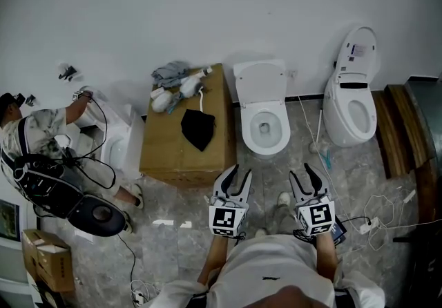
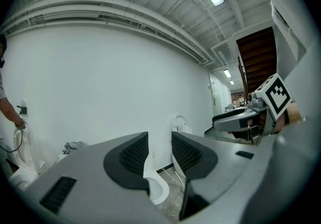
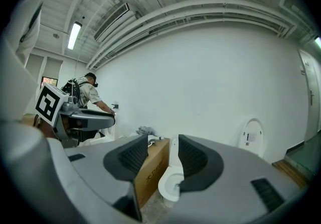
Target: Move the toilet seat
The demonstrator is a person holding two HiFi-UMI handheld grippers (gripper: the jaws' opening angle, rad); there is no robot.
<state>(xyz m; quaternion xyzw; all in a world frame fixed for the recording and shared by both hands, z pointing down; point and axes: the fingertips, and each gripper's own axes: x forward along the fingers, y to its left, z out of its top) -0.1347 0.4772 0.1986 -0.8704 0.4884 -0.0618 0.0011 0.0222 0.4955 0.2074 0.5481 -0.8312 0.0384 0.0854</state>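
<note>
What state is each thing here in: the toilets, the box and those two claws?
Middle toilet: lid raised, bowl uncovered.
Right toilet: lid raised upright, bowl uncovered.
Cardboard box: closed, cloths and a black item lying on top.
Left gripper: shut, empty.
Right gripper: jaws slightly apart, empty.

Two toilets point(image 1: 266, 123) point(image 1: 352, 110), perhaps a third point(image 1: 117, 148) at left; two cardboard boxes point(image 1: 186, 151) point(image 1: 48, 258); two hand-held grippers point(image 1: 237, 172) point(image 1: 304, 170); two people point(image 1: 38, 141) point(image 1: 269, 272).

White shirt point(image 1: 266, 265), grey black-padded left tongs point(image 1: 239, 170), right tongs point(image 1: 300, 170)
</note>
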